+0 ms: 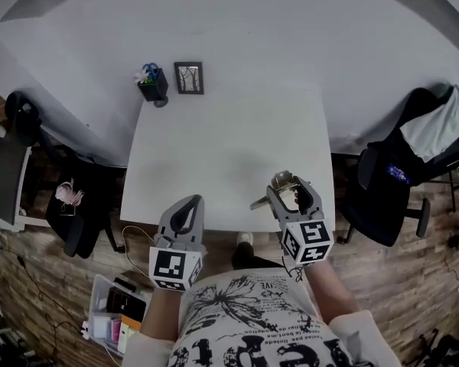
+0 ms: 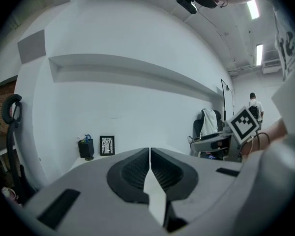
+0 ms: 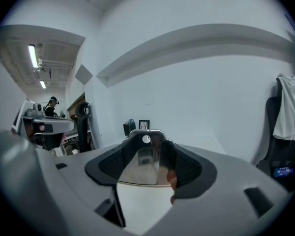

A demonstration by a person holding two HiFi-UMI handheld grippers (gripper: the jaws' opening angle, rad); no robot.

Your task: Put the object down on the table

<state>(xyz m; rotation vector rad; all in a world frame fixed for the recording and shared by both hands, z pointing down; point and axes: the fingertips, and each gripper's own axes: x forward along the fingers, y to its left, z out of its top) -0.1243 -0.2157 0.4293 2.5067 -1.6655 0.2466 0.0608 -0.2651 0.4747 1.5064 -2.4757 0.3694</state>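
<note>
A shiny flat metal object with a round hole near its top sits between the pads of my right gripper, which is shut on it with its jaws standing wide. In the head view my right gripper hovers over the white table's near right corner, and part of the metal object juts out to its left. At the table's near left edge is my left gripper, shut with nothing in it. The left gripper view shows that gripper's pads pressed together.
At the table's far left stand a dark pen holder and a small framed picture. A black office chair draped with cloth stands to the right, another chair to the left. A box of items lies on the floor.
</note>
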